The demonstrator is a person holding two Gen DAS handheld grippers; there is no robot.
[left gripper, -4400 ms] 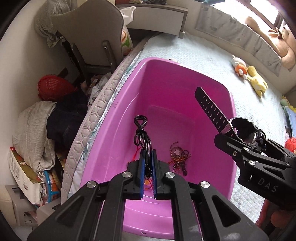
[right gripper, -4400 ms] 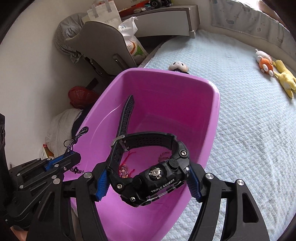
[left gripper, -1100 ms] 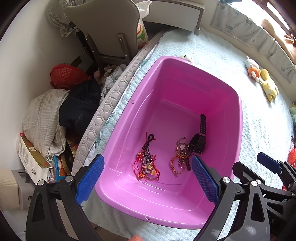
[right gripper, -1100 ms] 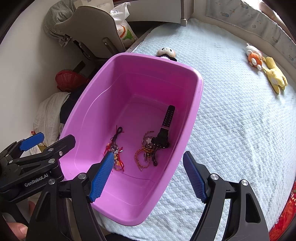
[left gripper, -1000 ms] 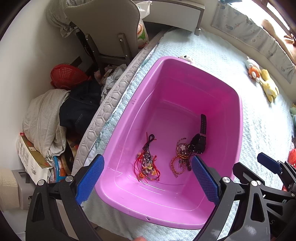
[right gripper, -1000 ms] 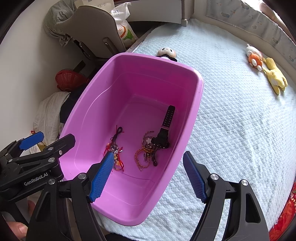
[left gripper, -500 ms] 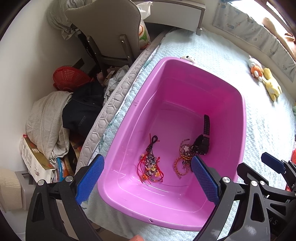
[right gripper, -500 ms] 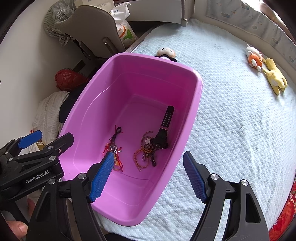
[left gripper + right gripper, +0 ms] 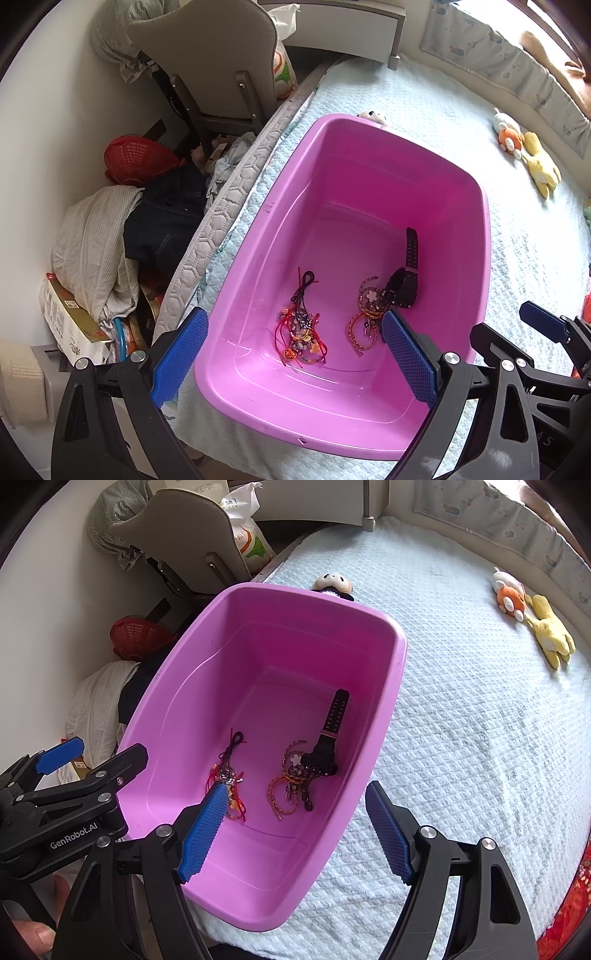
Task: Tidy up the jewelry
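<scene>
The black watch point(image 9: 327, 751) lies on the floor of the pink tub point(image 9: 391, 686) beside 2 corded bracelet bunches point(image 9: 291, 790), strap running away from both tools. Right tool point(image 9: 295, 834) is nearer; left tool point(image 9: 291, 354) likewise hangs wide and empty above the near rim

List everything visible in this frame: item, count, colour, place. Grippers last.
tub: 1, pink, on the bed
watch: 1, black, tub floor, right side
braided bracelets: a tangled cluster, orange and red, touching the watch
corded charms: a tangled bunch, red and black, left of the bracelets
bed cover: 1, pale blue
plush toys: orange and yellow pair, far right; a panda behind the tub
chair: 1, grey, beside the bed
basket: 1, red, floor
left gripper: blue fingers, open, empty
right gripper: blue fingers, open, empty
</scene>
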